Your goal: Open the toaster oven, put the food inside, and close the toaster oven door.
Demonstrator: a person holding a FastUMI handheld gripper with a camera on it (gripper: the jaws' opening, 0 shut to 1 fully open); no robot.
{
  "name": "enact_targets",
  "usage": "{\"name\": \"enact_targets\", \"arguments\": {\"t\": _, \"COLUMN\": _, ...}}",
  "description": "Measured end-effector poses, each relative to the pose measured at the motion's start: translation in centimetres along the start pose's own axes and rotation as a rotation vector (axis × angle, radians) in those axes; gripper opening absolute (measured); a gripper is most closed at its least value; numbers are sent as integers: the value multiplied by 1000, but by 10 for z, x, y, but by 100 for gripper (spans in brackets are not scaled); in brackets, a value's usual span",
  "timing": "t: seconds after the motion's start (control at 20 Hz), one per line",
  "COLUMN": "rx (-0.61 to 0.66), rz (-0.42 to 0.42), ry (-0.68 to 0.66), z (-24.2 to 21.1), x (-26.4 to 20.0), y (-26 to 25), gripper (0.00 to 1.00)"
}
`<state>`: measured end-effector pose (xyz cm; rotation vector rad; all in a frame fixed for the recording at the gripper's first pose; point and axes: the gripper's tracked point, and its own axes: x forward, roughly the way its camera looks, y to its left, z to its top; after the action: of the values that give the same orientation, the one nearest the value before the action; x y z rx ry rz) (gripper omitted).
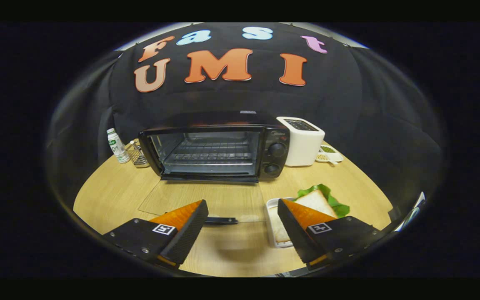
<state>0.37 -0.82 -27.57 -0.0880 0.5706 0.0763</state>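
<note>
on the bench: toaster oven (219, 148) open, glass door (202, 200) down flat.
claw (240, 227): wide apart, empty.
food: bread (316, 201) in tray (270, 216) beside right finger.
step: grasp bread next.

Wooden table (115, 196) under toaster oven (217, 148).

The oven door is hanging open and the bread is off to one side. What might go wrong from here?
The gripper is open and holds nothing. Two risks, as I judge them:
1. The glass door lies flat on the table just ahead of the fingers, so a low swing toward the bread could knock it or its handle.
2. The bread leans on lettuce in a white tray; a pinch may drag the lettuce along.
</note>
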Motion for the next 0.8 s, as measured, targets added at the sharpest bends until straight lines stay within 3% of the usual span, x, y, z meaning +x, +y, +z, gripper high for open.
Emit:
{"name": "enact_targets", "arguments": {"t": 0.25, "rx": -45, "rz": -12, "ry": 70, "z": 9, "x": 4, "y": -70, "gripper": 100}}
{"name": "enact_targets", "arguments": {"t": 0.8, "rx": 160, "rz": 183, "ry": 386, "z": -44, "x": 37, "y": -128, "gripper": 99}}
